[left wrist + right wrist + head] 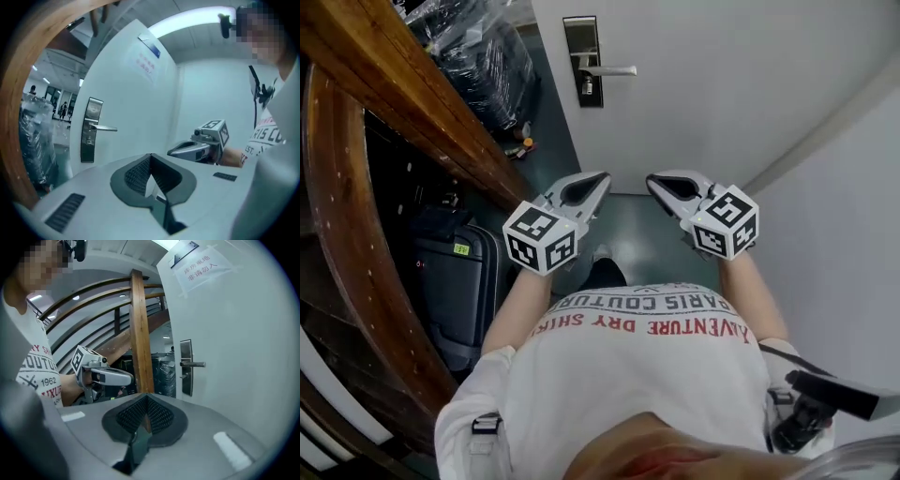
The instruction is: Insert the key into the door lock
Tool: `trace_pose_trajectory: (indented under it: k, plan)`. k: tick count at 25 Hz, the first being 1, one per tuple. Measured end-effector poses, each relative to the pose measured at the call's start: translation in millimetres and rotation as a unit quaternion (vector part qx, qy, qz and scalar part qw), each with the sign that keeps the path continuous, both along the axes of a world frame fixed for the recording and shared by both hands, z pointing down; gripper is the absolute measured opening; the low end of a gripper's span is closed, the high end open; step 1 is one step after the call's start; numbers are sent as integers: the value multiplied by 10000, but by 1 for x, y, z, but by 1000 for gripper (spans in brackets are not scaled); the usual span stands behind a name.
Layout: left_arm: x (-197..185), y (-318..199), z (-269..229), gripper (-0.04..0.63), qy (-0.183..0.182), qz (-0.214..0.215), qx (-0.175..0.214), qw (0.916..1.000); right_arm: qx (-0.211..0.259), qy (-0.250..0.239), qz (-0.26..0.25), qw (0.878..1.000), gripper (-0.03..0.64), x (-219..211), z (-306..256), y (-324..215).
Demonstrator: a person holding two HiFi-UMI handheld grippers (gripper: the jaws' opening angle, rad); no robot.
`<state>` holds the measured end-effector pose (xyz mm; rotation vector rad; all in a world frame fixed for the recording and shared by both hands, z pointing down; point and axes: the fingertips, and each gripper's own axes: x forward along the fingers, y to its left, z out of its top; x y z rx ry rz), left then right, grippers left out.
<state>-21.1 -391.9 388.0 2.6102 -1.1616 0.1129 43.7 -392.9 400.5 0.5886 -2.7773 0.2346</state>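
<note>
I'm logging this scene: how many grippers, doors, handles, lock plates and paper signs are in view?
grippers: 2, left gripper and right gripper
door: 1
handle: 1
lock plate: 1
sign: 1
total: 6
</note>
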Motion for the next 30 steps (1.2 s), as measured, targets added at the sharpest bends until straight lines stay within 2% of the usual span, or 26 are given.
trace_pose_trajectory:
  k: [3,6,13,20,25,30]
  plan:
    - [13,50,1,3,-436,202,18,9988,0,-18,-216,9998,2,1,-5,49]
    - [23,89,3,3,-486,407,-20,9980,66,140,-330,9993,2,0,0,89]
    - [33,173,30,3,-679,746,-203,9947,-279,148,-234,9992,2,-6,30,176]
    - [12,318,36,3,-678,895,-264,9933,-232,18,-79,9997,2,-35,32,317]
    - [-4,420,14,3,-719,1024,-131,9920,-163,-105,85,9998,2,-51,13,413]
    - [-13,491,-14,3,-626,995,-33,9931,-16,-60,47,10000,2,-58,-10,482]
